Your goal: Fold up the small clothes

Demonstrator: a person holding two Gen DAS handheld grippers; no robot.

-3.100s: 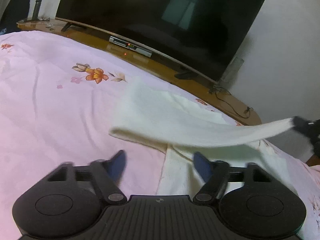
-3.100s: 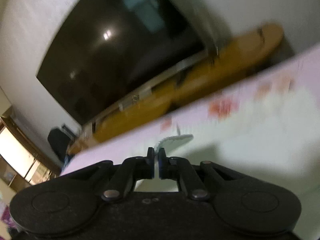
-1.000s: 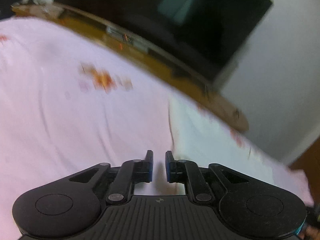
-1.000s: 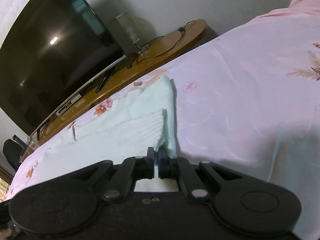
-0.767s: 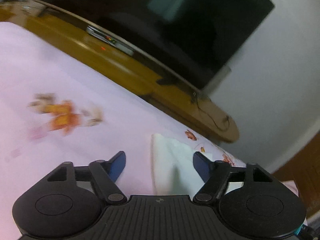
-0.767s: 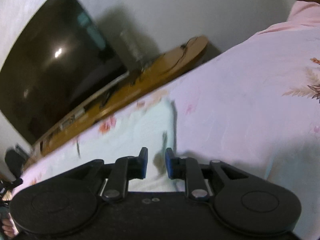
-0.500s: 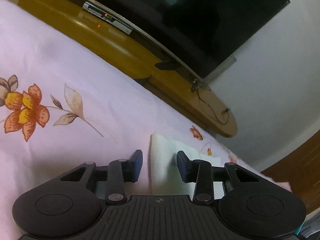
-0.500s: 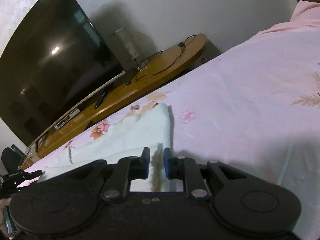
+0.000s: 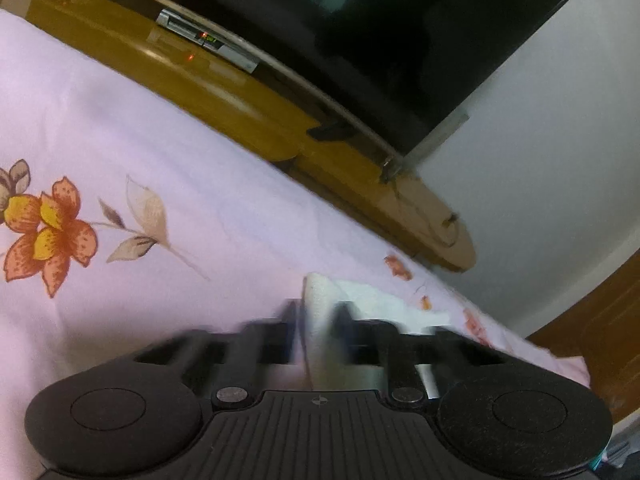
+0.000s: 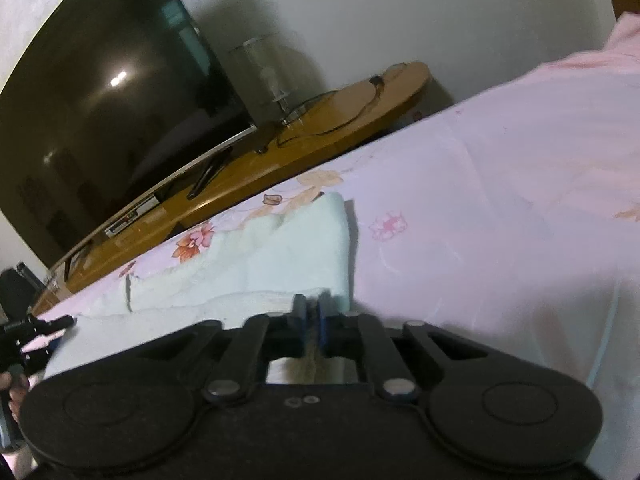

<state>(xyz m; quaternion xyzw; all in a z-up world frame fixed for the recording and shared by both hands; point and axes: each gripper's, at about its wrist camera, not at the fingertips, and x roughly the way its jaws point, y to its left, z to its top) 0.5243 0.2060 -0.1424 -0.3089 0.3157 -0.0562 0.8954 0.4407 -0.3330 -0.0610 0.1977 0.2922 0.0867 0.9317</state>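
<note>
A white knit garment [image 10: 296, 256] lies partly folded on the pink floral bedsheet [image 10: 500, 184]. In the right wrist view my right gripper [image 10: 311, 312] is nearly shut, its jaws pinching the garment's near edge. In the left wrist view the garment [image 9: 360, 300] shows as a white edge running between my left gripper's [image 9: 318, 320] blurred fingers, which stand close on either side of it. The left gripper also shows at the far left of the right wrist view [image 10: 24, 332].
A large dark TV [image 10: 108, 92] stands on a long wooden cabinet [image 10: 320, 128] along the far edge of the bed, with a set-top box [image 9: 208, 44] and cables on it. An orange flower print [image 9: 48, 228] marks the sheet at left. White wall behind.
Both grippers opened after the earlier fold, came down on the garment's near edge and have closed in on it. The left fingers are blurred, still moving inward.
</note>
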